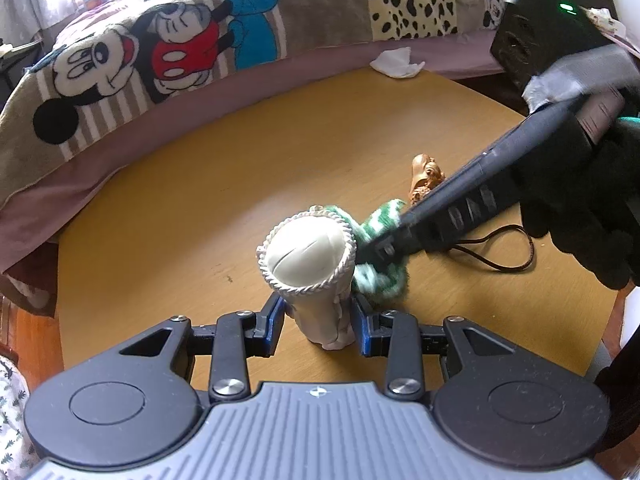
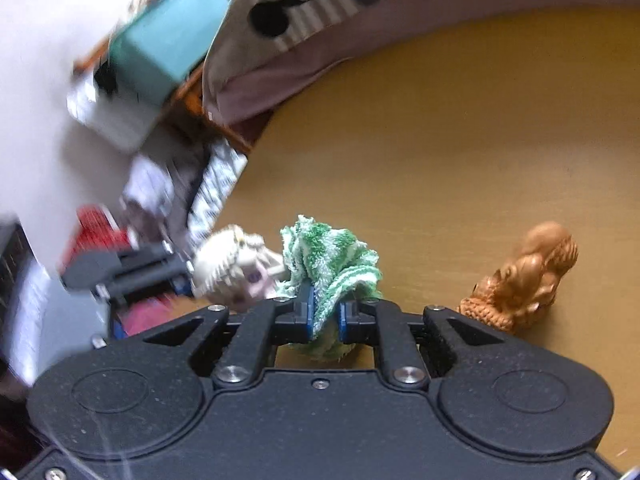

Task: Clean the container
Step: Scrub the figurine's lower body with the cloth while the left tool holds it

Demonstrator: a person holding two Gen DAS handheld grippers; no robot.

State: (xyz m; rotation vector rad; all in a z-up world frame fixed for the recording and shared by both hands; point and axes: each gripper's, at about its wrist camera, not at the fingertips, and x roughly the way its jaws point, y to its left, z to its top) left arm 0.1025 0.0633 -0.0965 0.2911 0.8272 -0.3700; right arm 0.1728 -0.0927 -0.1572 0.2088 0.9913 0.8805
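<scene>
The cream-white container [image 1: 316, 276], a tall cup with a rope-like moulded rim, is held upright just above or on the round wooden table [image 1: 200, 208], near its front edge; contact with the tabletop cannot be judged. It is clamped low on its body between the blue-padded fingers of the left gripper [image 1: 319, 320], whose jaws are closed to the cup's width. Its inside is seen to be pale and smooth, with a thin line across it. A green-and-white striped terry cloth [image 1: 380, 256] is pressed against the cup's right side at the rim. The cloth is pinched between the nearly closed jaws of the right gripper [image 2: 324, 316], with a bunch of fabric projecting beyond the fingertips and a little hanging below. The right gripper is carried by a black-gloved hand [image 1: 576, 216]. Behind the cloth a carved orange-brown figurine [image 2: 524, 280] lies on the table, apart from the cup, with a dark cord loop [image 1: 504, 248] beside it. A crumpled white tissue [image 1: 396, 63] is noted at the far table edge, against a cartoon-mouse blanket [image 1: 168, 48].
</scene>
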